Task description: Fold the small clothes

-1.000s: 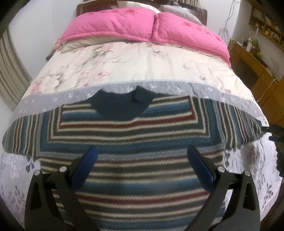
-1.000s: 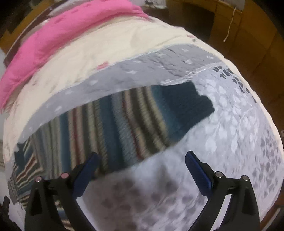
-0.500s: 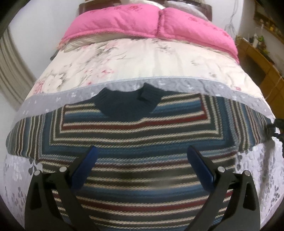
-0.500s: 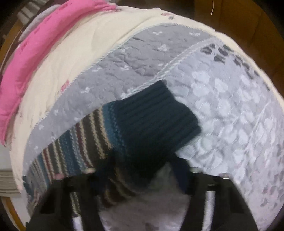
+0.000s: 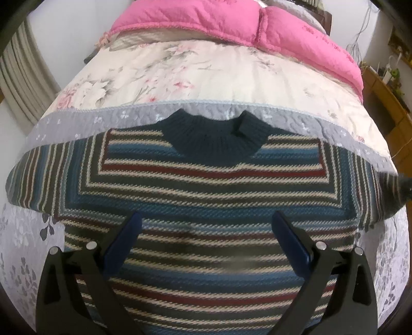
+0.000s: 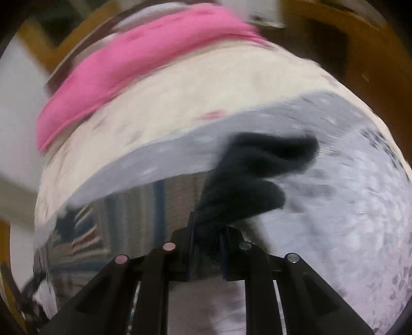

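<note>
Knitwear covers the near end of the bed: a striped sweater in blue, cream, dark red and grey lies flat and face up on the quilted bedspread, its navy ribbed collar pointing toward the pink duvet bunched at the head of the bed. One sleeve runs out to the left of the sweater's body along the grey border of the bedspread; the other runs out to the right, where its end blurs out of clear sight at the frame edge. The left gripper hangs above the lower chest of the sweater with its blue-padded fingers spread wide, nothing between them.

In the right wrist view, heavily smeared by motion, the right gripper has its jaws drawn close together on dark navy ribbed knit, which appears to be the sweater's sleeve cuff. The cuff bunches up just beyond the fingertips, raised off the grey and white part of the bedspread, and the striped sleeve trails away from it to the left. A wooden desk stands to the right of the bed, beside the wall.
</note>
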### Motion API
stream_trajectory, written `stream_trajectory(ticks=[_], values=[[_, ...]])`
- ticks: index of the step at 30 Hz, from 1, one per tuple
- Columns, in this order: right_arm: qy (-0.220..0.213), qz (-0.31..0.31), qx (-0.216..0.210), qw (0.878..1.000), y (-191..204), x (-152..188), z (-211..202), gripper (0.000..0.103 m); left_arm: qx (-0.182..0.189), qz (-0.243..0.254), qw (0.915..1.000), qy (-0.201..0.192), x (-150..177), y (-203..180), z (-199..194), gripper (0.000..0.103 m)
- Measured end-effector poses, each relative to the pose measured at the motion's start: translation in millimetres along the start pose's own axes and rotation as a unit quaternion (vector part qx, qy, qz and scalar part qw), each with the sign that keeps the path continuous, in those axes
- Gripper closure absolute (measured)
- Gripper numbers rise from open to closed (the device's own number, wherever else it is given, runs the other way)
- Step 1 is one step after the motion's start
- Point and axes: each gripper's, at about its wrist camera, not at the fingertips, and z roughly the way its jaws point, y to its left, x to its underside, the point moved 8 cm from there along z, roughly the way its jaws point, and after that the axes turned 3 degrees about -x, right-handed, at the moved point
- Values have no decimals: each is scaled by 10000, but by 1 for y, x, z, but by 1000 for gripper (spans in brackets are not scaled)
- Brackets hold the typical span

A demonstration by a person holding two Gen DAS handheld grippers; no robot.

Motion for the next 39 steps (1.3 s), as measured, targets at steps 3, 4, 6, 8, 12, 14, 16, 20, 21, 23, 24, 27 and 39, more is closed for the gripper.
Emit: stream_trajectory(ticks=[3,4,6,8,12,14,16,20,21,23,24,27,39], values=[[88,-459,-174,9988,59,19,11,88,-4,-41,10000,76,3,10,1,4],[112,-601,-227,9979,80,27,17,88,-6,-59,9999,85,3,12,1,4],[123,-750,-283,9967,103,34,24,89,-29,-112,9999,66,4,21,-1,4],[148,-848,-435,9953,132,43,32,89,-48,-155,9998,62,4,28,-2,4],[225,-978,-951,9904,184,57,42,89,-85,-252,9996,72,7,43,-3,4],[362,-1072,-1135,9871,211,66,52,89,-80,-293,9995,81,8,47,-3,4],[489,-1072,-1178,9860,226,74,62,89,-39,-337,9994,120,9,50,-2,4],[994,-1186,-1164,9811,229,101,87,78,192,-382,9989,174,10,44,-1,4],[1070,-1242,-1133,9799,228,108,91,72,269,-388,9987,200,10,40,1,4],[1209,-1340,-1183,9764,226,125,96,60,502,-386,9976,286,10,25,5,4],[1207,-1330,-1289,9753,225,129,93,60,664,-375,9965,354,10,14,7,4],[1070,-1233,-1424,9763,214,138,75,60,1109,-359,9916,568,14,-20,14,4],[745,-505,-595,9942,108,171,8,56,1840,-170,9705,1551,21,-150,78,4]])
